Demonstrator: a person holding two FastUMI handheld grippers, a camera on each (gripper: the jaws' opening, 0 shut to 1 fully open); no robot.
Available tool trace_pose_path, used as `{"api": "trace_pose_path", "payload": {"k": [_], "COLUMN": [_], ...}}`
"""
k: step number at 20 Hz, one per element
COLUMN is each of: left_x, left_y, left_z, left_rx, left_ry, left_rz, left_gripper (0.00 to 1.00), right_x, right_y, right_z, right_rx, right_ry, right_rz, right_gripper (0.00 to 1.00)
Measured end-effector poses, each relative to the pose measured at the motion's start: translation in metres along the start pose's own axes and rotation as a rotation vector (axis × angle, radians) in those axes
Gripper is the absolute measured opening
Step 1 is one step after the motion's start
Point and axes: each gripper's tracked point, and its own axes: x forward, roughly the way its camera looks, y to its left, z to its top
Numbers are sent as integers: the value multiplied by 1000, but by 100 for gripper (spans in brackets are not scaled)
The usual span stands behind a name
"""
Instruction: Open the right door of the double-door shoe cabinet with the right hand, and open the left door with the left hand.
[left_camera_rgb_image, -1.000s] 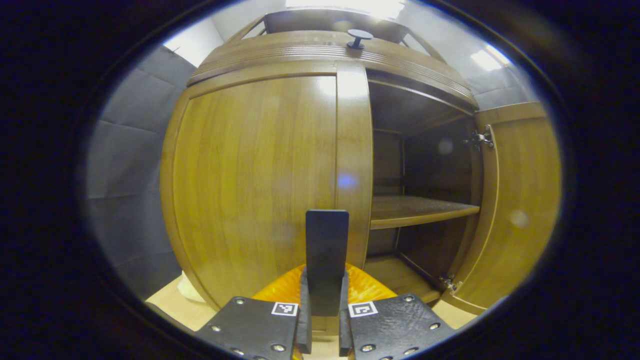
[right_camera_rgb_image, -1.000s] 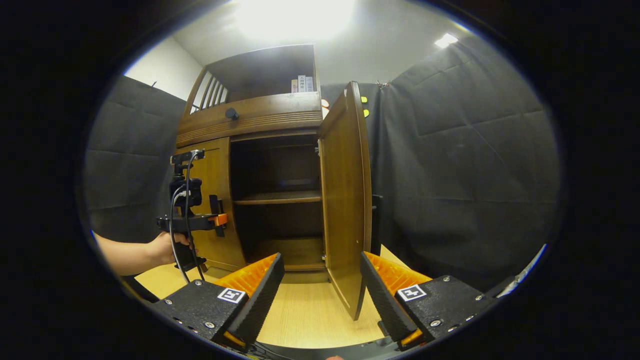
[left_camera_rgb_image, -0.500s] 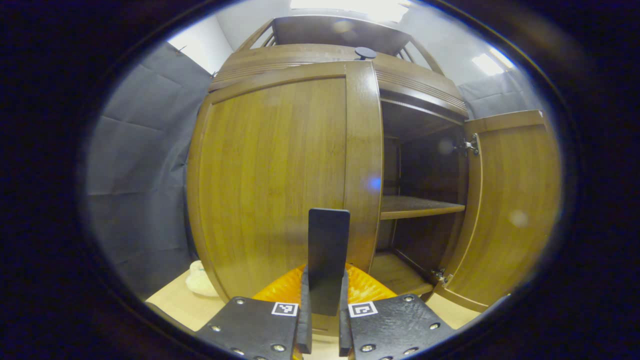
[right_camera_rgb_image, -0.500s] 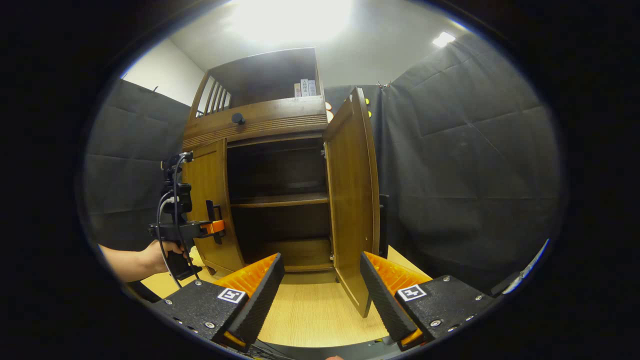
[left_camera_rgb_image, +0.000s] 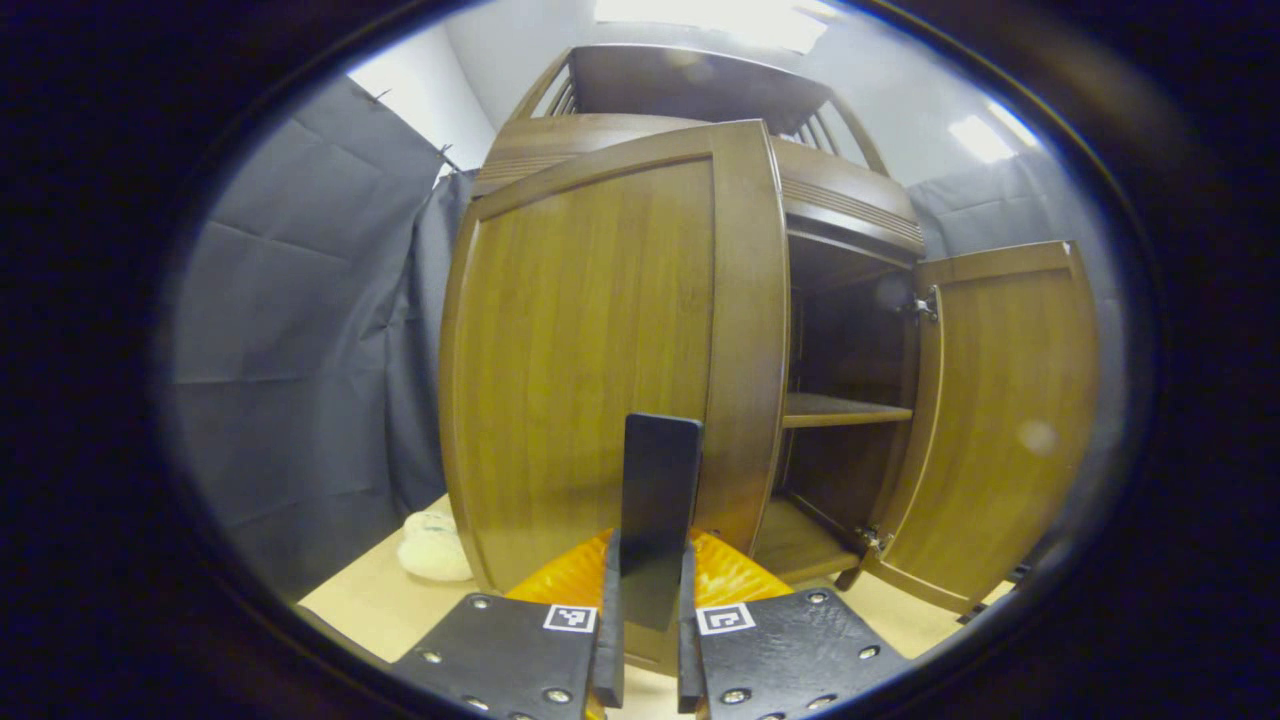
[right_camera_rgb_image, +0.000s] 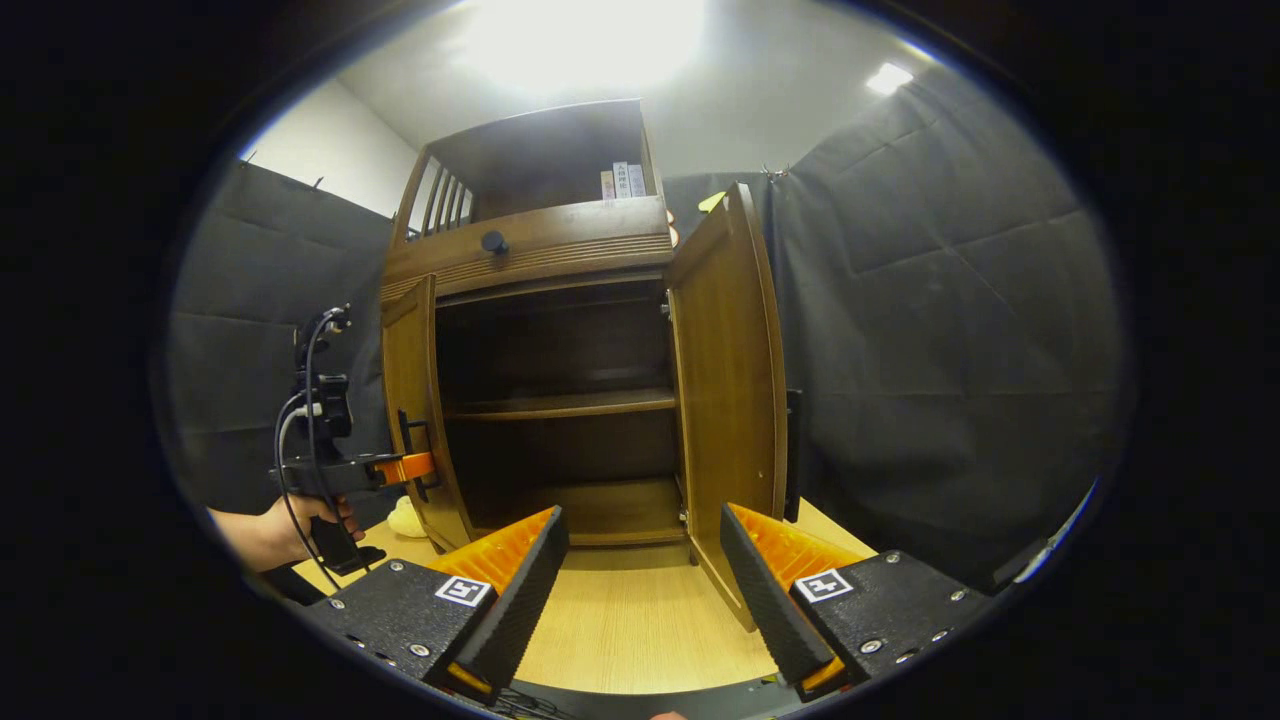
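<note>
One shoe cabinet (right_camera_rgb_image: 545, 260) is standing on a pale wood floor (right_camera_rgb_image: 640, 630) with two doors, both swung out, and one middle shelf (right_camera_rgb_image: 560, 405) is showing inside. Dark padded cloth walls (right_camera_rgb_image: 950, 330) are hanging on both sides. Going left to right in the right gripper view: a hand (right_camera_rgb_image: 290, 515) is holding the left gripper (right_camera_rgb_image: 415, 467), which is clamping the handle (left_camera_rgb_image: 655, 500) of the left door (right_camera_rgb_image: 415, 400); the dark open interior is showing next; then the right door (right_camera_rgb_image: 730, 400) is standing wide, its tall axis upright. The right gripper (right_camera_rgb_image: 645, 585) is hovering in front with its fingers spread apart, touching nothing. In the left gripper view the left door (left_camera_rgb_image: 610, 350) is facing the camera, upright.
</note>
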Motion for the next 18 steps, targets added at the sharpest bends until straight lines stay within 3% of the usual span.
{"api": "trace_pose_path", "payload": {"k": [3, 7, 9, 10, 16, 17, 18], "left_x": [1, 0, 0, 1, 3, 4, 4], "left_y": [0, 1, 1, 2, 5, 7, 8], "left_z": [-1, 0, 1, 2, 0, 0, -1], "left_rx": [-1, -23, -23, -16, -2, 2, 6], "left_ry": [-3, 6, 4, 2, -1, -1, 0], "left_rz": [4, 21, 26, 30, 66, 76, 85], "left_gripper": [17, 26, 26, 17, 17, 25, 22], "right_x": [-1, -1, -1, -2, -2, -1, 0], "right_y": [8, 19, 25, 28, 48, 51, 55], "right_z": [0, -3, -2, 1, -1, -2, -2], "right_rx": [-2, 3, 4, 4, -5, -6, -8], "right_ry": [-4, 2, -3, -5, 0, 2, 3], "right_rz": [12, 30, 38, 43, 79, 84, 89], "right_gripper": [94, 94, 94, 94, 94, 94, 94]}}
